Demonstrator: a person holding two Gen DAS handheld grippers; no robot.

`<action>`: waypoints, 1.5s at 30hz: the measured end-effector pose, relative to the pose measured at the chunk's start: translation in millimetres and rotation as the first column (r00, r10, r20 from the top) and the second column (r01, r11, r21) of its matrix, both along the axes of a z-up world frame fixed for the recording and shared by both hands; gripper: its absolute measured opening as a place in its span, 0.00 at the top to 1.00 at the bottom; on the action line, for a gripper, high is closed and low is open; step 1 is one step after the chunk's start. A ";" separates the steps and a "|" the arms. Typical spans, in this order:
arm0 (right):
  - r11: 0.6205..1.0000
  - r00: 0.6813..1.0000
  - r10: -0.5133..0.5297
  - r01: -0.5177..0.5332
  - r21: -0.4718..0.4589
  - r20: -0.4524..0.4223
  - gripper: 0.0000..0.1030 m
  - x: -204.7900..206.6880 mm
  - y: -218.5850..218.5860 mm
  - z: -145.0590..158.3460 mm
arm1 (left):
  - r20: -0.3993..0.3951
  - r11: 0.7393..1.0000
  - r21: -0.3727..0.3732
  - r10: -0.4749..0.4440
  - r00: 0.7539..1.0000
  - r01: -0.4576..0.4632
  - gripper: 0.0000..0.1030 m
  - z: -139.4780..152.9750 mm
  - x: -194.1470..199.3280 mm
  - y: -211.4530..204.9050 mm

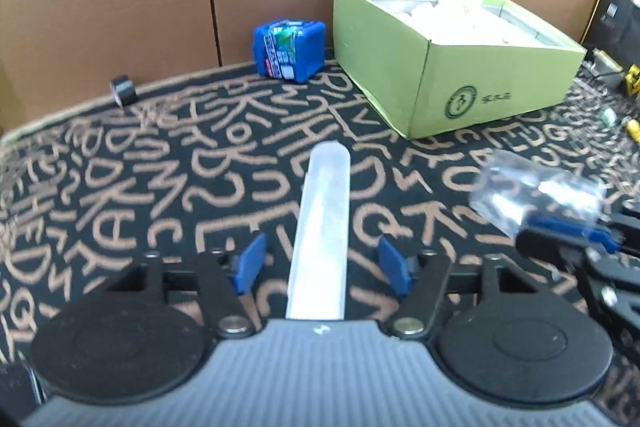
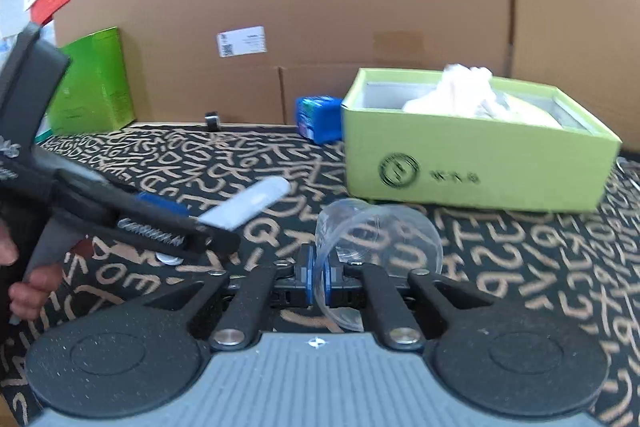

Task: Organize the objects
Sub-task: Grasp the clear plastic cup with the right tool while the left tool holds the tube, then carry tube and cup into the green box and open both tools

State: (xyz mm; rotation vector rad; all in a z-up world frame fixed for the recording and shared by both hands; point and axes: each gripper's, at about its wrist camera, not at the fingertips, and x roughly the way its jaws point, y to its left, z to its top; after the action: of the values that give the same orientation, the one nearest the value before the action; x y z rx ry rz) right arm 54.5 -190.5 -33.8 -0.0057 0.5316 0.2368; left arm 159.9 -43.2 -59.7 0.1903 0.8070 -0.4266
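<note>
Your right gripper (image 2: 316, 281) is pinching the thin rim of the clear plastic cup (image 2: 380, 239), light and crushable; your left gripper (image 1: 322, 267), fingers spread, is straddling the frosted white plastic tube (image 1: 324, 227); grasp it mid-length.

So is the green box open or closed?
Open. The light green cardboard box has no lid on, and crumpled white paper pokes out above its rim.

Bright, fisheye-warped, perhaps motion-blurred.

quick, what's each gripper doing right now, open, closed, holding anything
Left gripper: open, with a frosted plastic tube between its fingers, untouched.
Right gripper: closed on the rim of a clear plastic cup.
</note>
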 end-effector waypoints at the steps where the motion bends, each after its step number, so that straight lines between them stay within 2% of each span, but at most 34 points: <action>1: 1.000 1.000 0.000 0.000 -0.003 -0.008 0.89 0.9 -0.5 -1.5 | 0.004 1.000 0.006 -0.003 1.000 0.003 0.50 -0.1 1.5 -3.6; 6: 1.000 1.000 -0.006 0.005 -0.017 -0.027 0.72 4.1 -1.3 -8.7 | 0.003 1.000 0.013 0.001 1.000 -0.001 0.50 -2.0 5.3 -13.9; 10: 1.000 0.999 -0.020 0.020 -0.002 -0.035 0.72 8.7 -0.7 -12.9 | 0.002 1.000 0.013 -0.002 1.000 0.002 0.51 -1.8 5.9 -13.5; 12: 1.000 0.999 -0.022 0.022 0.005 -0.032 0.72 9.7 -0.8 -14.4 | 0.000 1.000 0.007 -0.008 1.000 0.008 0.58 -1.2 5.5 -13.0; 13: 1.000 0.999 -0.019 0.019 0.009 -0.035 0.73 10.8 -0.7 -15.3 | 0.000 1.000 0.005 -0.013 1.000 0.013 0.60 -0.8 4.9 -13.3; 15: 1.000 0.999 -0.012 0.012 0.018 -0.039 0.89 10.1 -1.2 -16.1 | 0.001 1.000 0.006 -0.020 1.000 0.020 0.68 -0.7 3.5 -15.1; 18: 1.000 0.999 -0.007 0.008 0.023 -0.033 0.91 8.2 -1.1 -14.7 | 0.003 1.000 0.009 -0.029 1.000 0.029 0.74 -0.8 1.1 -17.7; 23: 0.999 1.000 -0.011 0.011 0.034 -0.012 0.91 3.3 -2.0 -9.8 | -0.003 1.000 0.004 -0.023 1.000 0.023 0.74 -1.4 1.1 -17.9; 26: 0.999 1.000 -0.013 0.013 0.040 0.001 0.91 1.3 -4.1 -6.0 | -0.013 0.999 -0.029 -0.024 1.000 0.023 0.74 2.7 -0.1 -15.0; 30: 0.999 0.999 -0.012 0.011 0.041 0.033 0.91 -2.9 -8.1 3.2 | 0.019 0.995 -0.097 -0.030 0.999 0.031 0.74 24.6 -4.5 -10.4; 37: 0.998 0.991 -0.047 0.041 0.053 0.122 0.91 -4.5 -27.7 29.4 | 0.111 0.968 -0.237 -0.050 0.993 0.076 0.74 85.0 2.1 -21.6; 42: 0.996 0.980 -0.089 0.085 0.028 0.180 0.91 5.5 -42.7 45.1 | 0.125 0.953 -0.291 -0.051 0.991 0.086 0.74 109.4 28.1 -61.0; 45: 0.993 0.969 -0.119 0.119 0.013 0.216 0.91 14.9 -55.6 54.4 | 0.136 0.961 -0.270 -0.026 0.990 0.063 0.74 109.8 48.9 -87.1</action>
State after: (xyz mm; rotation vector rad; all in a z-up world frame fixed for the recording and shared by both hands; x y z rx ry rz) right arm 69.4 -246.1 20.7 0.0003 0.3132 0.1168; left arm 208.8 -130.3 50.1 -0.0217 0.6075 -0.5577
